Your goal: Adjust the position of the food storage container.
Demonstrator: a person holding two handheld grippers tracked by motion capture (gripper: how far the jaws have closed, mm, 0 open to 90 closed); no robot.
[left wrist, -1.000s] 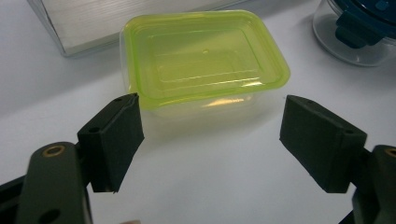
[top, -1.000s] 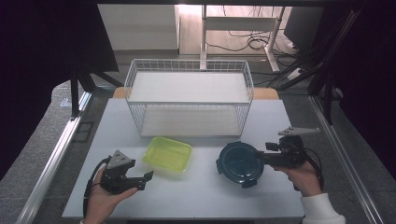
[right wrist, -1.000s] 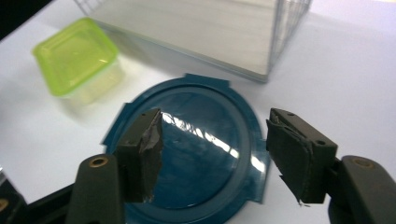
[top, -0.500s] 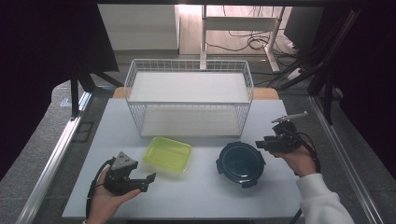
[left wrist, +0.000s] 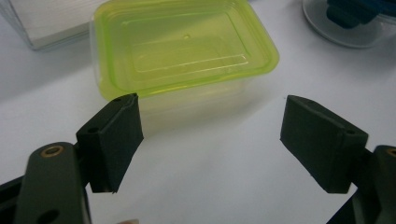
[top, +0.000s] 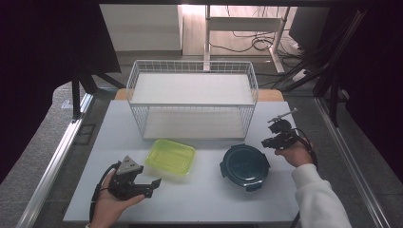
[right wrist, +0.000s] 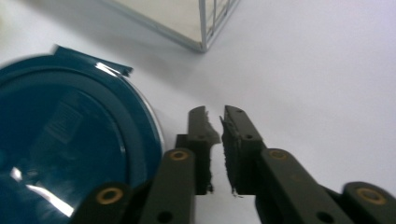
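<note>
A yellow-green lidded rectangular container lies on the white table in front of the wire basket. My left gripper sits low at the container's near left side, open, with nothing between its fingers. A dark blue round container with clip tabs rests to the right of the green one. My right gripper hovers just past that container's far right rim, apart from it. Its jaws stand almost together, only a thin slit between them and nothing held.
A white wire basket with a flat white floor stands at the table's back middle; its corner is close ahead of the right gripper. Bare white table lies in front of both containers. Dark stands and cables flank the table.
The right gripper has left the blue container's rim and drawn back to the right and farther from me. The left gripper has barely shifted.
</note>
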